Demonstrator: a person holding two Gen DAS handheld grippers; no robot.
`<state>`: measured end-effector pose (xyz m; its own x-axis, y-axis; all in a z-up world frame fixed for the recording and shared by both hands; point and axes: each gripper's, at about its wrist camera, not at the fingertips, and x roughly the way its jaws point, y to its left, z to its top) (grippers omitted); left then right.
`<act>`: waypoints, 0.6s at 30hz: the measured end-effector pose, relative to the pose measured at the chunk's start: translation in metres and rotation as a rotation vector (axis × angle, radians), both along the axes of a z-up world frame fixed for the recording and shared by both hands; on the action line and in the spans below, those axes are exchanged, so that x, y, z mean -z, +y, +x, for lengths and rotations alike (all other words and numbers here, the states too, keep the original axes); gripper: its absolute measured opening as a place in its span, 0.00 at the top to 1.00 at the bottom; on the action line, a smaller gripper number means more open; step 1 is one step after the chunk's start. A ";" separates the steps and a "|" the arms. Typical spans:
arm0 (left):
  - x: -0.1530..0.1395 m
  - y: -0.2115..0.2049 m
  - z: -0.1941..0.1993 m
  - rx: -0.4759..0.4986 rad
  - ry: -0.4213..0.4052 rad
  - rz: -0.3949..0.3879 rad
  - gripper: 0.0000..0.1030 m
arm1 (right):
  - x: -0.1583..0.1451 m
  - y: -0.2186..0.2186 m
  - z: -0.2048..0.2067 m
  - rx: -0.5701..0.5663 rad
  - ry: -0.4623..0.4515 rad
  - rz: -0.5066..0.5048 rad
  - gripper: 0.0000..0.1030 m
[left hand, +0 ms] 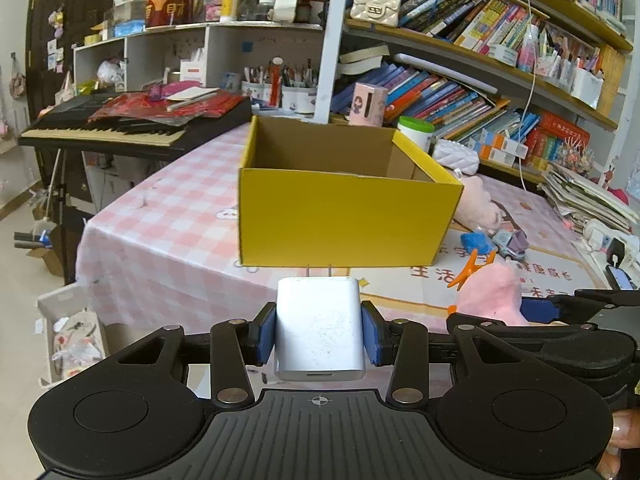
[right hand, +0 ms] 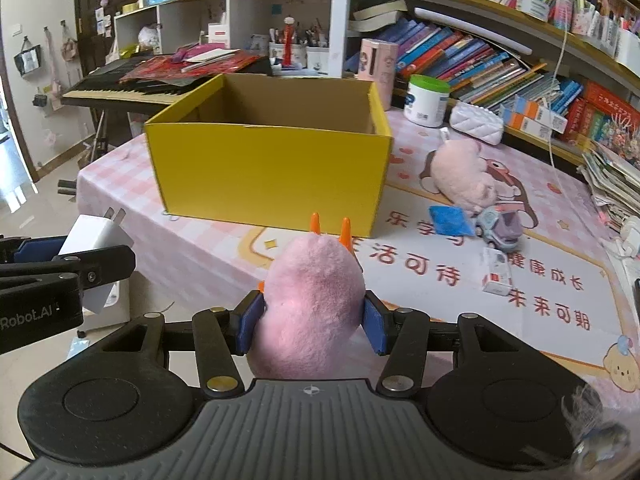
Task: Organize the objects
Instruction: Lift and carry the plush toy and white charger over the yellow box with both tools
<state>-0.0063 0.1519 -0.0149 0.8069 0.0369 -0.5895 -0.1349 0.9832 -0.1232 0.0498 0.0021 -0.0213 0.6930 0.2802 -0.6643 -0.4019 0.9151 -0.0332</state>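
My left gripper (left hand: 319, 328) is shut on a white plug-in charger (left hand: 320, 332), prongs pointing forward, held in front of the open yellow cardboard box (left hand: 344, 216). My right gripper (right hand: 312, 320) is shut on a pink plush toy with orange feet (right hand: 312, 300), held above the table's near edge, short of the box (right hand: 268, 168). The charger also shows at the left of the right wrist view (right hand: 94, 240), and the pink plush shows at the right of the left wrist view (left hand: 490, 294). The box looks empty as far as I see into it.
On the pink checked table (right hand: 440, 280) lie a pale pink plush (right hand: 460, 180), a blue cloth (right hand: 450, 220), a toy truck (right hand: 500, 228) and a small white carton (right hand: 496, 272). A white tub (right hand: 426, 100), bookshelves and a keyboard (right hand: 132, 88) stand behind.
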 end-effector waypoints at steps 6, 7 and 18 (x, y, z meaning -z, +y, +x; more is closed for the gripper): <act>-0.003 0.011 -0.009 -0.014 -0.014 0.001 0.60 | -0.002 0.015 -0.008 -0.026 -0.003 0.000 0.52; -0.003 0.013 -0.010 -0.017 -0.016 -0.001 0.60 | -0.002 0.017 -0.009 -0.031 -0.003 -0.003 0.52; -0.016 0.009 -0.004 0.023 -0.083 -0.021 0.60 | -0.009 0.018 -0.009 -0.019 -0.025 -0.006 0.52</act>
